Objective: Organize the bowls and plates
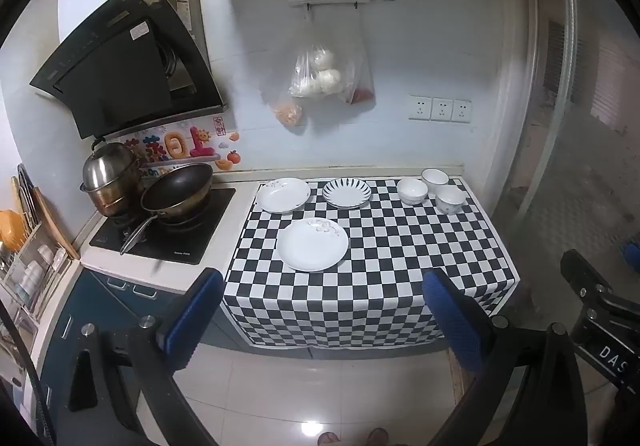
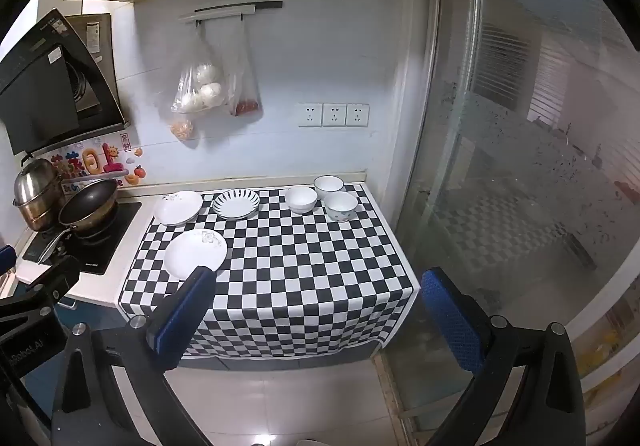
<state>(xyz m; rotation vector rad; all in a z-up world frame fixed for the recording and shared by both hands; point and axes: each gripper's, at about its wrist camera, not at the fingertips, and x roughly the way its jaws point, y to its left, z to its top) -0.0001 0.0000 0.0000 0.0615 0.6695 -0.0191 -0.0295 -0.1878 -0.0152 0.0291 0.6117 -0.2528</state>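
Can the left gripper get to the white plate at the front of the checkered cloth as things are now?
Probably yes. The left gripper is open and empty, short of the counter, and the front plate lies flat ahead with only bare checkered cloth between them. The other dishes sit farther back.

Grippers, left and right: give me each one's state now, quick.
Left gripper: open, jaws wide, nothing between the blue-padded fingers.
Right gripper: open, jaws wide, holding nothing.

Bare checkered cloth lies open in front of the three bowls; plates crowd its left.
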